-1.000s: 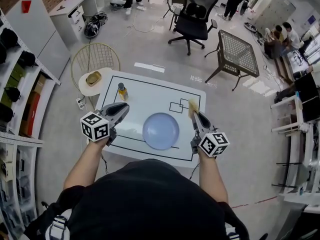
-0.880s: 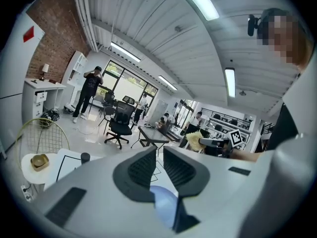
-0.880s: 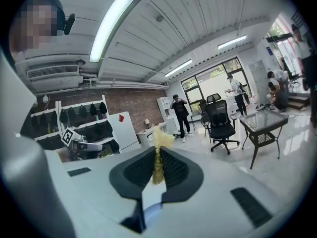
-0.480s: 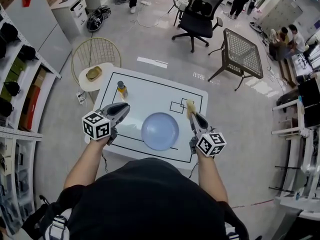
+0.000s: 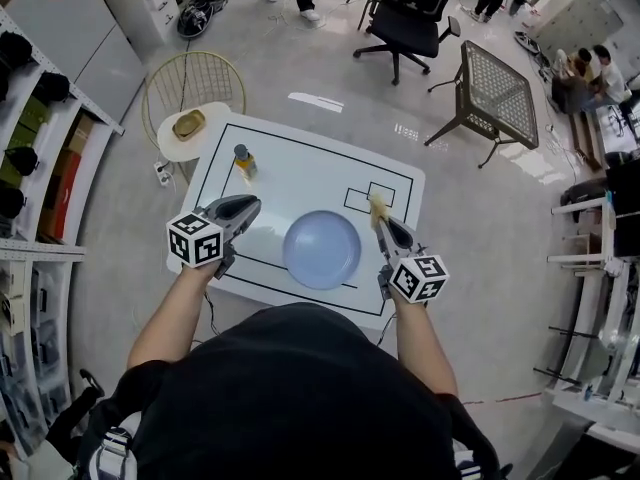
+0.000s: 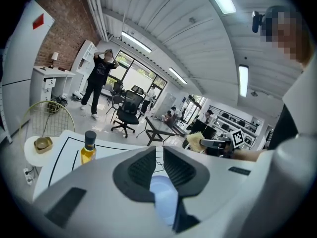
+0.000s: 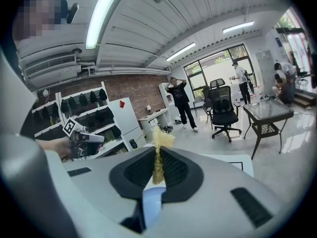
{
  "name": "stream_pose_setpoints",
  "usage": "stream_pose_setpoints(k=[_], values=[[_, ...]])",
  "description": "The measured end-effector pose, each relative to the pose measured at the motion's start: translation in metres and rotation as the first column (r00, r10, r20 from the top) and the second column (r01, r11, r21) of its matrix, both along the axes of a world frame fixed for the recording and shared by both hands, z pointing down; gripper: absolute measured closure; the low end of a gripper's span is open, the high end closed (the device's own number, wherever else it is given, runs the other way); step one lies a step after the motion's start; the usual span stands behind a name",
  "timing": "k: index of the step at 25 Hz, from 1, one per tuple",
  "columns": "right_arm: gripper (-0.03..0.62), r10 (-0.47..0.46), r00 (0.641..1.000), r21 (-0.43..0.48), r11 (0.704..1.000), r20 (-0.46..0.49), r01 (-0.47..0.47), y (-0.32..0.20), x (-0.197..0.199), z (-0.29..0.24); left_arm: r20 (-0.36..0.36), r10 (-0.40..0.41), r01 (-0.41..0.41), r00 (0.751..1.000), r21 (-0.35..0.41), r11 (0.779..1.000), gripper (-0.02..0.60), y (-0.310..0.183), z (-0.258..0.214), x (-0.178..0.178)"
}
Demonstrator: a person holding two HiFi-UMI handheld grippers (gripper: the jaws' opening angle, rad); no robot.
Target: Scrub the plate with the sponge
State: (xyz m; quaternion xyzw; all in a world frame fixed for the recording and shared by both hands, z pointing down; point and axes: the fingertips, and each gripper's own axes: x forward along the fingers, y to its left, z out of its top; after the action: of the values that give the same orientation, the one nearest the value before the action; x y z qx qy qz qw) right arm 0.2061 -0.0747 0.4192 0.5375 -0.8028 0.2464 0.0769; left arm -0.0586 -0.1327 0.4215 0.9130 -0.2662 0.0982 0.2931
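Observation:
A pale blue plate point(image 5: 322, 249) lies on the white table point(image 5: 300, 173), near its front edge. My right gripper point(image 5: 382, 219) hovers just right of the plate and is shut on a thin yellow sponge point(image 5: 378, 205), which sticks up past its fingertips. In the right gripper view the sponge point(image 7: 158, 144) stands pinched between the pads, with the plate point(image 7: 151, 202) below. My left gripper point(image 5: 246, 206) hangs left of the plate, above the table. Its jaws stand a narrow gap apart with nothing between them, and the plate point(image 6: 163, 197) shows through that gap.
A small bottle of yellow liquid point(image 5: 243, 160) stands at the table's far left. Black lines and two small rectangles point(image 5: 370, 196) mark the tabletop. A round side table point(image 5: 190, 128) and wire chair sit beyond the left corner. Shelves line the left wall.
The head view has shifted a little. Both grippers keep about the same places beside the plate, and the sponge stays pinched in the right one.

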Motion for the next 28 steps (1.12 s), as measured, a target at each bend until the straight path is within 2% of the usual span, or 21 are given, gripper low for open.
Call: stream_pose_setpoints(k=[6,12,16,20,24,28], values=[[0.568,-0.046,0.999,-0.06,0.997,-0.007,0.045,-0.005,-0.007,0.033,0.01,0.017,-0.017,1.0,-0.039,0.999,0.534,-0.004,0.026,0.01],[0.568,-0.111,0.994,-0.129,0.986,-0.008,0.109,-0.002,-0.022,0.075,0.057,0.064,-0.058,0.996,-0.105,0.993,0.532,0.006,0.069,0.024],[0.568,-0.137,0.991,-0.153,0.979,0.0,0.135,-0.003,-0.032,0.096,0.087,0.048,-0.035,0.995,-0.15,0.988,0.532,0.015,0.101,0.027],[0.568,-0.196,0.981,-0.192,0.962,-0.004,0.191,-0.004,-0.047,0.118,0.105,0.077,-0.051,0.992,-0.231,0.972,0.529,0.032,0.135,0.034],[0.568,-0.253,0.967,-0.234,0.941,-0.003,0.245,-0.001,-0.062,0.141,0.112,0.151,-0.108,0.982,-0.324,0.94,0.478,0.061,0.168,0.046],[0.568,-0.311,0.95,-0.254,0.921,-0.023,0.296,0.001,-0.075,0.158,0.122,0.168,-0.112,0.978,-0.369,0.922,0.466,0.075,0.189,0.05]])
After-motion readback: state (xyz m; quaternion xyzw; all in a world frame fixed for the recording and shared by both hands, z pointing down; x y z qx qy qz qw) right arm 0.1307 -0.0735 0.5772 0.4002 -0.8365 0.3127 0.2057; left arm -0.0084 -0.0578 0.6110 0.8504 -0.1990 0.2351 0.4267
